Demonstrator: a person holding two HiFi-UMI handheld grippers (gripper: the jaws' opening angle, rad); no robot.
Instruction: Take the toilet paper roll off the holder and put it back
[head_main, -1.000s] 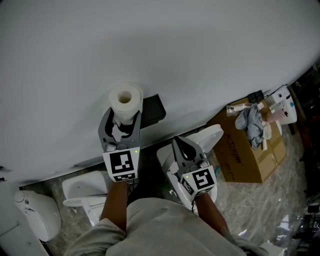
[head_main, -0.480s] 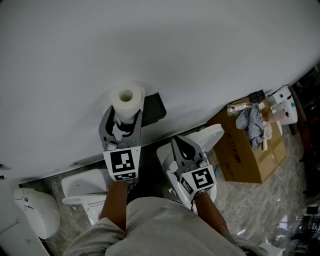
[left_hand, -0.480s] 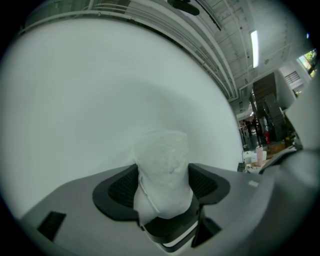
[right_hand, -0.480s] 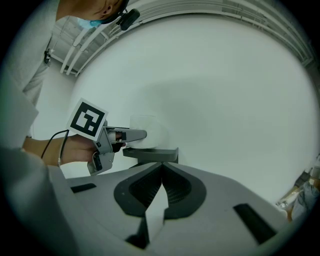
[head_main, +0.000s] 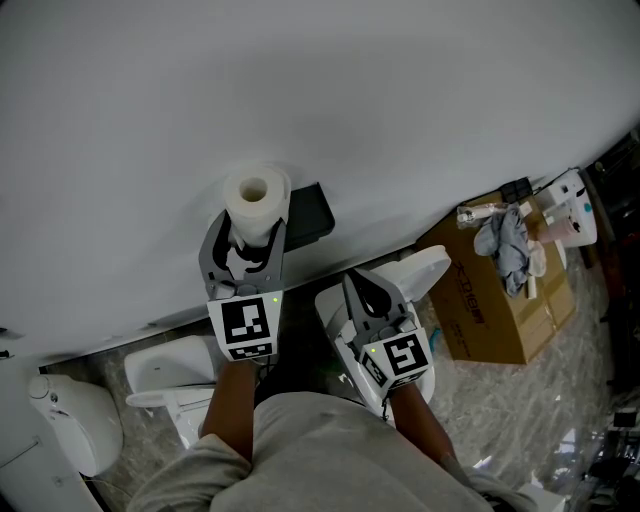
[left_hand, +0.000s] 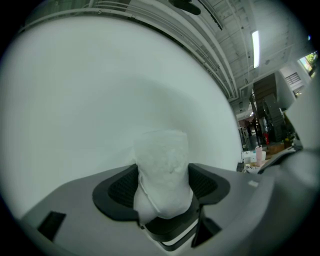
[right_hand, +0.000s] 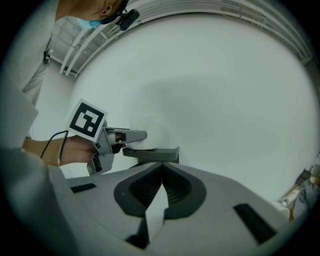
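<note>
The white toilet paper roll (head_main: 256, 196) stands upright with its core hole facing up, close to the white wall. My left gripper (head_main: 246, 234) is shut on the roll's lower part, with one finger on each side. In the left gripper view the roll (left_hand: 163, 165) fills the gap between the dark pads (left_hand: 120, 188). The black holder (head_main: 309, 217) juts from the wall just right of the roll. In the right gripper view the roll (right_hand: 150, 128) sits just above the holder (right_hand: 153, 154); whether it touches the holder I cannot tell. My right gripper (head_main: 353, 283) hangs lower right, shut on nothing.
A white toilet (head_main: 421, 270) lies under the right gripper. More white fixtures (head_main: 158, 376) sit at lower left. At the right, a cardboard box (head_main: 497, 305) holds a grey cloth (head_main: 505, 247). The white wall (head_main: 320, 90) fills the top.
The left gripper and the roll have drifted very slightly to the right. The right gripper has hardly moved.
</note>
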